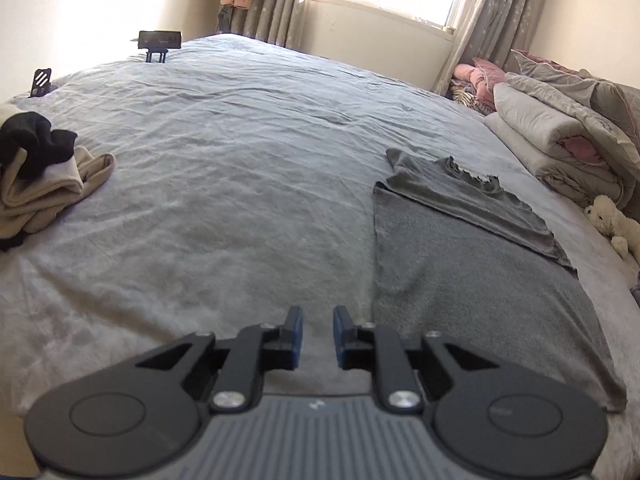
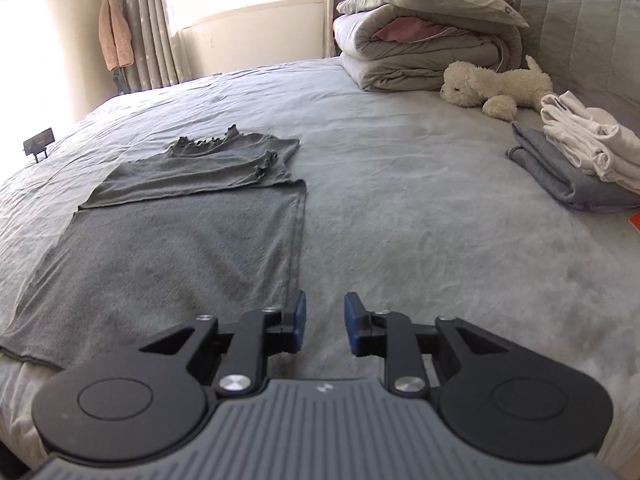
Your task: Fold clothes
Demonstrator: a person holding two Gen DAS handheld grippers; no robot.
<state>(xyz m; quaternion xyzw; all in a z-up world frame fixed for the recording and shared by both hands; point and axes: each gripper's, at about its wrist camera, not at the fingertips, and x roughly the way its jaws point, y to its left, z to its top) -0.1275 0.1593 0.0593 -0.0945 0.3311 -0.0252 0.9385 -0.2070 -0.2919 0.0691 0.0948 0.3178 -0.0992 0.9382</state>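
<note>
A grey top [image 1: 472,248] [image 2: 172,232] lies flat on the bed, its frilled neck end folded back over the body. In the left wrist view it lies right of centre; in the right wrist view, left of centre. My left gripper [image 1: 318,314] hovers above the sheet just left of the top's near left edge, open, with nothing between its blue pads. My right gripper [image 2: 325,300] hovers just right of the top's near right edge, also open and empty. A heap of beige and black clothes [image 1: 36,176] lies at the far left.
Light grey bed sheet [image 1: 224,160] [image 2: 420,200]. Folded quilts [image 1: 560,136] [image 2: 428,36] are piled by the window. A white plush dog [image 2: 496,84] [image 1: 612,224] lies beside folded white and grey clothes [image 2: 576,160]. Two small black stands [image 1: 158,42] sit at the far edge.
</note>
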